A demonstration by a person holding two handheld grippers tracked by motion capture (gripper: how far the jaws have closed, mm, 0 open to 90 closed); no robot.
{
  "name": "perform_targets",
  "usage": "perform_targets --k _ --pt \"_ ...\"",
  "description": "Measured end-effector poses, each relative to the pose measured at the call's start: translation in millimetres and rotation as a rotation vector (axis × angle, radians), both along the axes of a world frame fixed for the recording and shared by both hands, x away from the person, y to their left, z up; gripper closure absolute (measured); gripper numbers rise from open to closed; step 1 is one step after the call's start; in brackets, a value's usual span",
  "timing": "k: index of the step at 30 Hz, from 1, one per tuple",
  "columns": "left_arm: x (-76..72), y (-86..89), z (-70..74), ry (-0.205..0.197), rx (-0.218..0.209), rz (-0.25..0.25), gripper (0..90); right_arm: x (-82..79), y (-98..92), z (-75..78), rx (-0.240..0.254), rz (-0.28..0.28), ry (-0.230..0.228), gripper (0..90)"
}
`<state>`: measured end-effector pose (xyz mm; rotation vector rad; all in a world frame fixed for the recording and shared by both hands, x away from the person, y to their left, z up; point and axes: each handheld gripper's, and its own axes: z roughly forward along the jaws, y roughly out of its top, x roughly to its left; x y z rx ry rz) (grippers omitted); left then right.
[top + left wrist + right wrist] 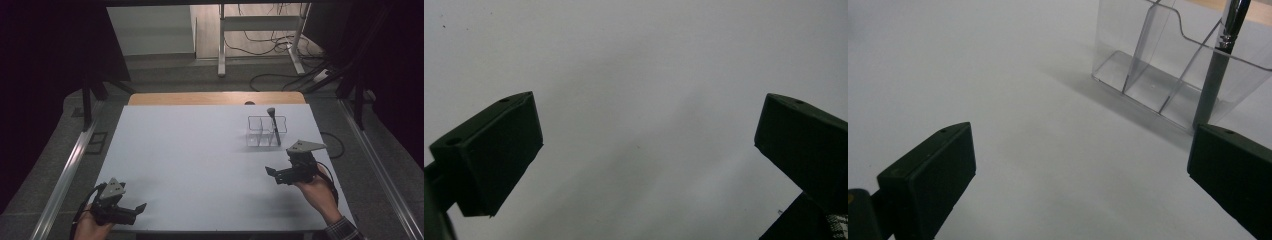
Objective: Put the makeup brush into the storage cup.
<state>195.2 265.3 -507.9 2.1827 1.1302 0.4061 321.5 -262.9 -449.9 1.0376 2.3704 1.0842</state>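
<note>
Pen (274, 126) stands in the holder (266, 131), upper right; both grippers (131, 210) (271, 175) wait empty, jaws wide apart; little seems left.

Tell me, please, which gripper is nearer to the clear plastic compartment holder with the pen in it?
Right. The right gripper is just in front of the clear plastic compartment holder; the left gripper sits far across the white table, at its near left corner.
</note>
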Motion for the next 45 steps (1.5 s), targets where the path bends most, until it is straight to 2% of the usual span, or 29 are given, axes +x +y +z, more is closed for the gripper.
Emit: perform_targets --k 31,45 --pt "0.2 -0.1 0.0 0.001 0.001 0.0 0.0 -22.4 -25.8 -10.6 -0.055 -0.03 0.016 0.0" --pt "0.3 -0.1 0.0 0.001 0.0 0.001 0.0 -30.8 -36.5 -13.8 -0.046 -0.057 0.016 0.0"
